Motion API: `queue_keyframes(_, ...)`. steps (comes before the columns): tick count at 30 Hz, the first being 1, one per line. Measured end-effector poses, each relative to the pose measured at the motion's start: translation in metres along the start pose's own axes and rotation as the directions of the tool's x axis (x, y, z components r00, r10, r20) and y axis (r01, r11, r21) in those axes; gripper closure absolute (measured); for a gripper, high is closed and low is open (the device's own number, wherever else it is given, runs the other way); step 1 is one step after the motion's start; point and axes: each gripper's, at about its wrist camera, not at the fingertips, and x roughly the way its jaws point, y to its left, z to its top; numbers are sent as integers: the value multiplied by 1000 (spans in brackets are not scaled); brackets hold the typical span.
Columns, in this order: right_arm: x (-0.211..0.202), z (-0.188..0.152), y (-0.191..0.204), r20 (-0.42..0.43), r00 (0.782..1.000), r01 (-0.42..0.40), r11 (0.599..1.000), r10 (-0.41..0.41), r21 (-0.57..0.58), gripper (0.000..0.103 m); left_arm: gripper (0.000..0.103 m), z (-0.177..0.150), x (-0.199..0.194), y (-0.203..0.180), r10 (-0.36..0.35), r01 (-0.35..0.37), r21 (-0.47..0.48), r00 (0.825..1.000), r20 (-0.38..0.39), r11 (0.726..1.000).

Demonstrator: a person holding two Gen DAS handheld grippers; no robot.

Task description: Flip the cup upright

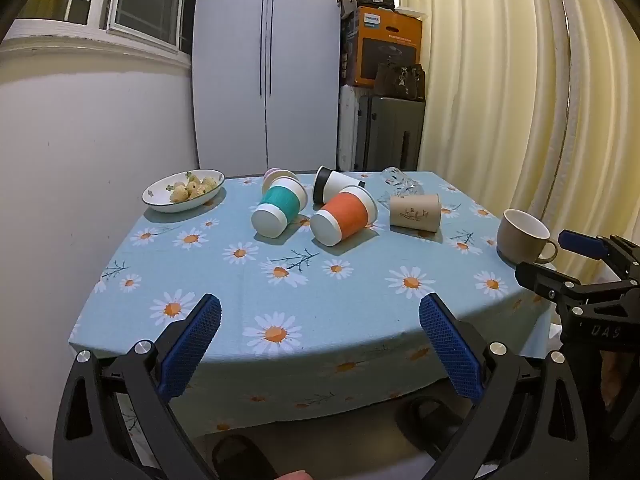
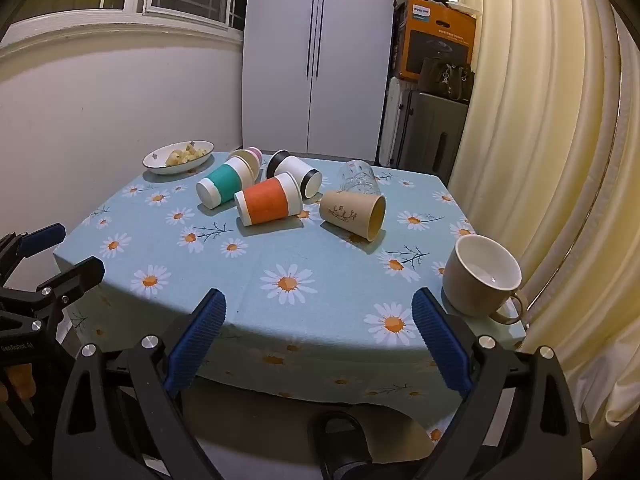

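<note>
Several cups lie on their sides on the daisy tablecloth: a teal-sleeved cup (image 1: 276, 210) (image 2: 226, 184), an orange-sleeved cup (image 1: 344, 216) (image 2: 270, 203), a black-and-white cup (image 1: 334, 186) (image 2: 294, 172), a pink cup (image 2: 250, 158) behind the teal one, a tan paper cup (image 1: 414, 212) (image 2: 354, 213) and a clear glass (image 1: 402, 184) (image 2: 358, 178). A beige mug (image 1: 524, 236) (image 2: 482, 282) stands upright at the right edge. My left gripper (image 1: 320, 340) and right gripper (image 2: 318, 336) are open and empty at the table's near edge, far from the cups.
A white bowl of food (image 1: 184, 194) (image 2: 178, 157) sits at the far left corner. A curtain (image 1: 520, 100) hangs close on the right. A wardrobe (image 1: 264, 64), suitcase and boxes (image 1: 388, 48) stand behind. Slippers lie on the floor below.
</note>
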Motion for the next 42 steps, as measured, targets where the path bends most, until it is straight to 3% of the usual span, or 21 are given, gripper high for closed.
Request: queue_keyframes(42, 2, -2, 3, -6, 1000, -1, 1000, 1, -7, 10, 6, -1, -4, -4, -3, 3, 5, 1000, 2, 1000)
